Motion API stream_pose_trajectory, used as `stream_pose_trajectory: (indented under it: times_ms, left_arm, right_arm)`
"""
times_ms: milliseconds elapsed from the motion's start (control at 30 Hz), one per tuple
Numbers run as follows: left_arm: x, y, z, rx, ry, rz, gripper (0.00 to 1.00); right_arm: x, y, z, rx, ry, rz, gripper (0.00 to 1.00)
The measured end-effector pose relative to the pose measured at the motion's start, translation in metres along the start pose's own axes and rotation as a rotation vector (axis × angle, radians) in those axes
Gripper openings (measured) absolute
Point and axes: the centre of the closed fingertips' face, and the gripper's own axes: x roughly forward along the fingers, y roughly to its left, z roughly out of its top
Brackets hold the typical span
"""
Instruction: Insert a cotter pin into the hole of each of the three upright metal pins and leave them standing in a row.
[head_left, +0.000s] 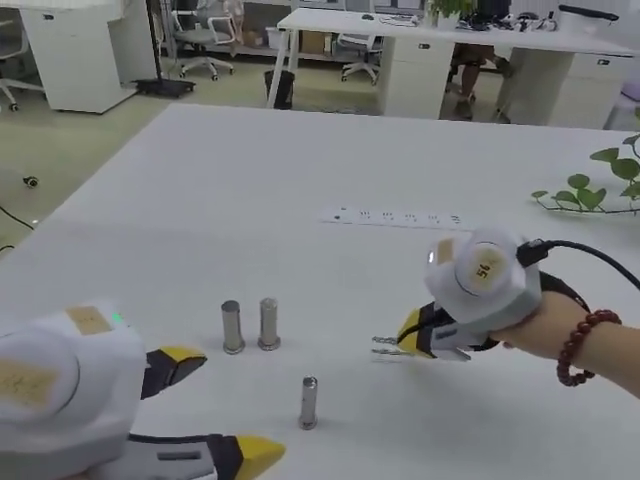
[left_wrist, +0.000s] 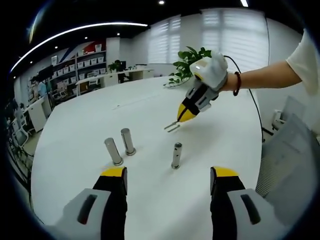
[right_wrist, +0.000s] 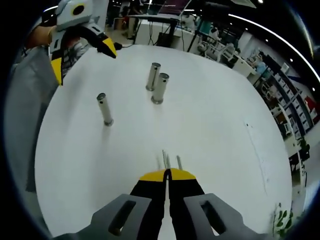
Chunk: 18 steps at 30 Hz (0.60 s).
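Three upright silver cylindrical metal pins (head_left: 268, 324) are set on the white table (head_left: 300, 180): two just beside each other, one nearer. A thin metal cotter pin (right_wrist: 166, 161) is clamped in the right gripper (right_wrist: 168, 174), right of them. The left gripper (head_left: 232, 404) is held with jaws apart.

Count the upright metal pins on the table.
3. Left pin and middle pin stand close together; the lone pin stands apart, nearer the camera. None looks hidden.

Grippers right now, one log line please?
right gripper shut on thin metal cotter pin | left gripper open | three upright silver metal pins standing
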Motion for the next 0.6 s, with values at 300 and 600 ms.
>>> stream_pose_trajectory:
  times_ms: [300, 600]
  left_arm:
    - [0.008, -0.008, 0.016, -0.088, -0.055, -0.050, 0.57]
    - [0.014, -0.018, 0.031, -0.133, -0.104, -0.104, 0.47]
  right_arm:
    - [-0.019, 0.007, 0.020, -0.097, -0.039, -0.068, 0.01]
    - [-0.039, 0.024, 0.046, -0.194, -0.095, -0.116, 0.01]
